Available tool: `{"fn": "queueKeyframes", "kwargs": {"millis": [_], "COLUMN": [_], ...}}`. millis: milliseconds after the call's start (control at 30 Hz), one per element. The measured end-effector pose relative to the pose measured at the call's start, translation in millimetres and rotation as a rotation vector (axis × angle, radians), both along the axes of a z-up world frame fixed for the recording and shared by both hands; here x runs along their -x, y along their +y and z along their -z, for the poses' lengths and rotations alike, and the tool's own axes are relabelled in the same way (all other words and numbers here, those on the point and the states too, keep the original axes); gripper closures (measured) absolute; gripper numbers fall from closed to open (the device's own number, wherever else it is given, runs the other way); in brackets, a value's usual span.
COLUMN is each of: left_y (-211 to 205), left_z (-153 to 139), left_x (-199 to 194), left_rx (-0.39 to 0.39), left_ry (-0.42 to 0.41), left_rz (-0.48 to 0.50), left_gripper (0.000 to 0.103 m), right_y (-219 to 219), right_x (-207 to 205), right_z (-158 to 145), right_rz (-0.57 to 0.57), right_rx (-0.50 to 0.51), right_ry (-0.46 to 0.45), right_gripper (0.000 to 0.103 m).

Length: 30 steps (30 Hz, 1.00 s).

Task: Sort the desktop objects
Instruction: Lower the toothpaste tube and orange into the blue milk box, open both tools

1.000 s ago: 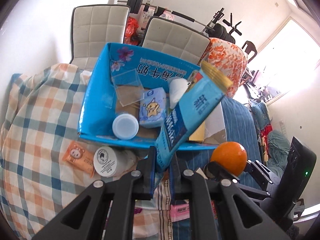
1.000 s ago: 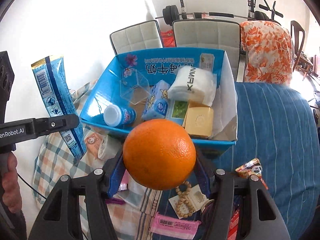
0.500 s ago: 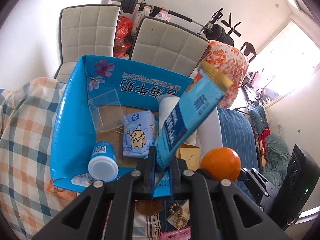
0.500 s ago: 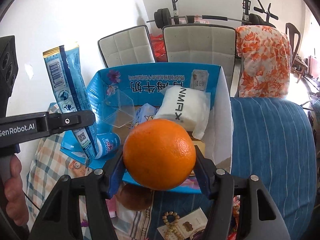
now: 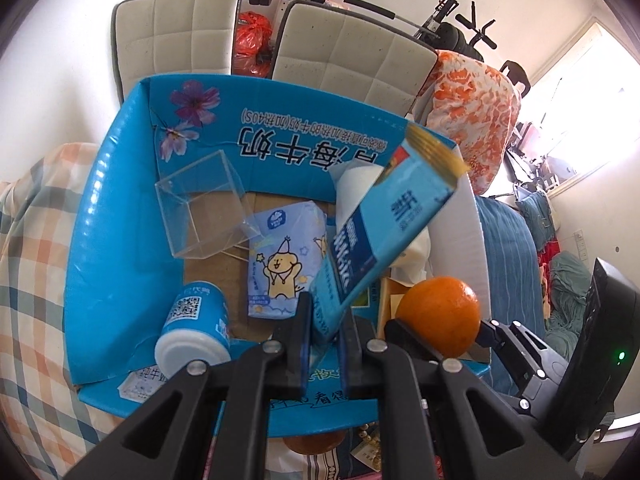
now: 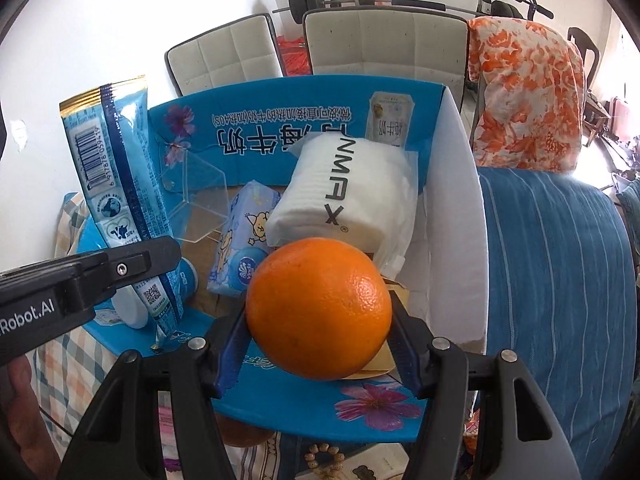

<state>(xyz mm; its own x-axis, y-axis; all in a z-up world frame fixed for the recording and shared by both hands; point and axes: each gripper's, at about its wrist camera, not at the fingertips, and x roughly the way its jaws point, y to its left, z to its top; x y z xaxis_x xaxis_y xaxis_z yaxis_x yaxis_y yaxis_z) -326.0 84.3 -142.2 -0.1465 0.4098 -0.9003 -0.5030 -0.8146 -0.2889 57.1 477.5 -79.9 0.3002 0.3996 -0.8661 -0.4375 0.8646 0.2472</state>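
The orange (image 6: 319,307) hangs over the near right part of the blue carton (image 5: 120,184), pinched at its sides between the pads of the right gripper (image 6: 320,344). Beside it the blue snack packet (image 5: 384,232) stands up at a slant above the middle of the carton, its lower end nipped in the tightly shut jaws of the left gripper (image 5: 325,334).

To set them down well, I'd say each should go lower over a bare spot before the jaws let go. The orange is round and will likely roll, so it wants the free corner by the white side wall, not the top of the white wrapped pack (image 6: 344,188). The packet is light and floppy, and would best be laid flat, clear of the clear plastic box (image 5: 200,208).

The orange is bright, dimpled and whole. The packet is glossy blue with a gold crimped top and a barcode on its back. Around them in the carton lie a cartoon tissue pack (image 5: 284,256) and a small white-capped bottle (image 5: 194,330) on its side.
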Motion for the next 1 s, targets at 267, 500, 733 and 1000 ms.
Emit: {"fn": "queueKeyframes", "kwargs": {"millis": [267, 500, 733, 1000], "left_y": [1.3, 2.4, 7.9, 13.2], "left_z": [18.8, 35.8, 49.2, 55.5], "left_x": [9.2, 15.4, 16.8, 15.0], "left_rx": [0.026, 0.057, 0.087, 0.107], "left_ry": [-0.017, -0.029, -0.036, -0.04], "left_rz": [-0.008, -0.008, 0.008, 0.014], "left_gripper": [0.093, 0.092, 0.092, 0.091], "right_y": [10.4, 19.8, 25.8, 29.2], "right_x": [-2.9, -6.6, -5.1, -6.9], "right_z": [14.2, 25.0, 34.0, 46.4], "right_rz": [-0.058, -0.253, -0.278, -0.299], "right_rx": [0.061, 0.103, 0.124, 0.151], "right_ry": [0.007, 0.024, 0.039, 0.074], "right_gripper": [0.039, 0.039, 0.039, 0.039]}}
